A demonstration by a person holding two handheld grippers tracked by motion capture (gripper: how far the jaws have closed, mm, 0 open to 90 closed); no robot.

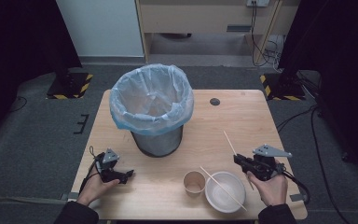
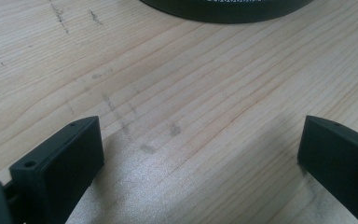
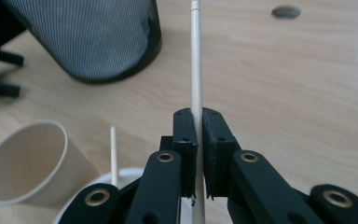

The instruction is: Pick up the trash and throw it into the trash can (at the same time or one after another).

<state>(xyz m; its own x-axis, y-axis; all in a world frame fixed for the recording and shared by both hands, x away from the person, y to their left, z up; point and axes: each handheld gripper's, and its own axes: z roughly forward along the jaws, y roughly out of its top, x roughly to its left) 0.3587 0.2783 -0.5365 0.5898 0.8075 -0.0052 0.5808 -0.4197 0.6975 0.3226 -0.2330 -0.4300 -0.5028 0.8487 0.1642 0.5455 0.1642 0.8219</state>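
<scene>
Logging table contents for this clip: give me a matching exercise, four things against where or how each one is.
Things:
1. chopstick
2. second chopstick
3. paper cup
4. bin

Places or states:
A. lined with a clear bag, at the far middle of the table
B. clamped between the jaws of the right gripper
C. lying across the white bowl
D. standing just left of the bowl, empty

Pairs: 1-B, 2-C, 3-D, 4-A

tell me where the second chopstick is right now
In the high view the loose chopstick lies across the white bowl, at the table's near right, beside the paper cup.
</scene>
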